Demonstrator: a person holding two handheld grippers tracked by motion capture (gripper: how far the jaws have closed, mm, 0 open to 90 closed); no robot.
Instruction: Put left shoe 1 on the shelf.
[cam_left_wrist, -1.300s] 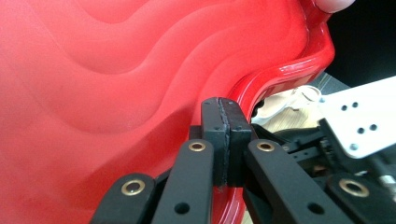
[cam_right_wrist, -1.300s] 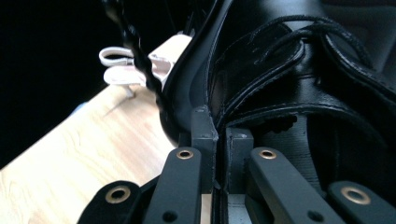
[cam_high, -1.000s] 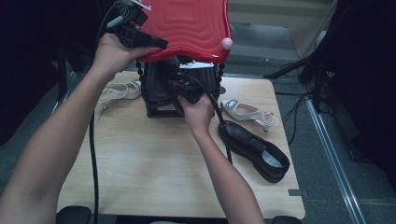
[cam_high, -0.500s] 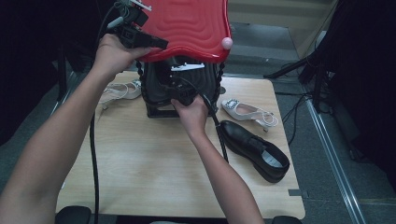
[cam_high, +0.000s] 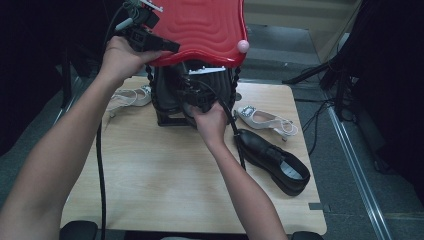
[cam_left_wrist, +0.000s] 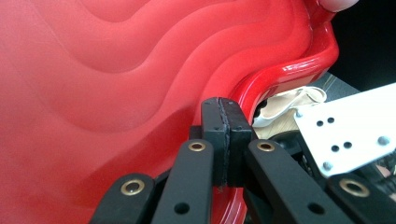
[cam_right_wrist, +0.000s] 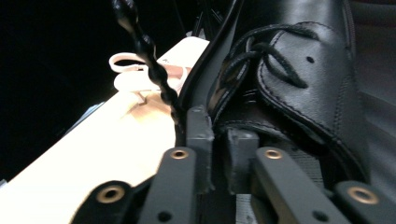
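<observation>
A black case (cam_high: 167, 100) with a wavy red lid (cam_high: 200, 30) stands at the back of the wooden table (cam_high: 150, 185). My left gripper (cam_high: 172, 47) is shut on the lid's left rim and holds the lid (cam_left_wrist: 116, 70) raised; its pads (cam_left_wrist: 226, 135) are pressed together at the rim. My right gripper (cam_high: 192, 95) reaches into the case's open front. In the right gripper view its jaws (cam_right_wrist: 219, 126) stand nearly together on the edge of a black lace-up shoe (cam_right_wrist: 303, 79) inside the case.
A second black shoe (cam_high: 272, 160) lies on the table's right side, with a white sandal (cam_high: 265, 120) behind it. Another white sandal (cam_high: 127, 97) lies left of the case. A black beaded chain (cam_right_wrist: 149, 51) hangs from the lid. Cables trail over the front edge.
My right hand has shifted slightly left and deeper into the case with the shoe. The left gripper keeps the lid raised in the same place.
</observation>
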